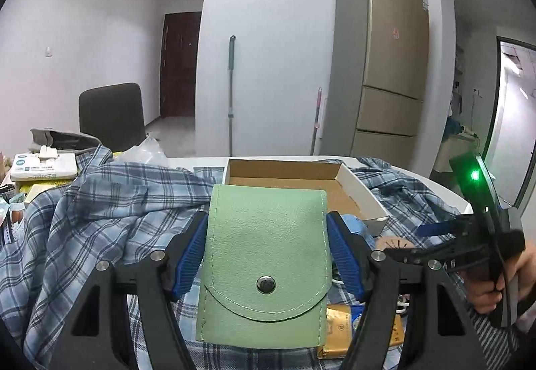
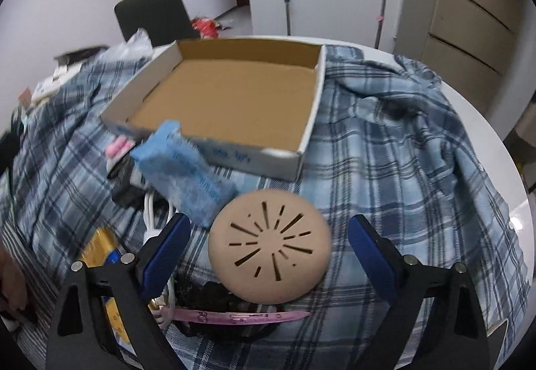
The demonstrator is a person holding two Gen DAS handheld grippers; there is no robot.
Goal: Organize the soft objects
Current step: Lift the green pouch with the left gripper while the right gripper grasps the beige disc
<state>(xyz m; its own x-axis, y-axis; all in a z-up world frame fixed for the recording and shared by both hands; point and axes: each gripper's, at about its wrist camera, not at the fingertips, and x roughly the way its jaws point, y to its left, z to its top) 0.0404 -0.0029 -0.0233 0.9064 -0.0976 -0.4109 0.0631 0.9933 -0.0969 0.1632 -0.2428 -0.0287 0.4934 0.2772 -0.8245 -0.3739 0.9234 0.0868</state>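
In the left wrist view, my left gripper (image 1: pixel 266 232) is shut on a pale green snap pouch (image 1: pixel 264 256), which is held upright and lifted above the plaid cloth. An open cardboard box (image 1: pixel 348 182) lies just behind it. In the right wrist view, my right gripper (image 2: pixel 269 226) is open and points down over a round tan cushion with slit marks (image 2: pixel 269 249). Its blue pads (image 2: pixel 167 249) stand apart from the cushion on both sides. A blue sponge (image 2: pixel 182 172) leans against the near wall of the box (image 2: pixel 234 152), just left of the cushion.
A blue plaid shirt (image 2: pixel 402 169) covers the round white table (image 2: pixel 516 202). A white cable (image 2: pixel 149 205), a yellow packet (image 2: pixel 100 246), a pink strip (image 2: pixel 241 316) and dark items lie near the right gripper. Boxes and papers (image 1: pixel 43 165) are piled at the left, with a chair (image 1: pixel 110 115) behind.
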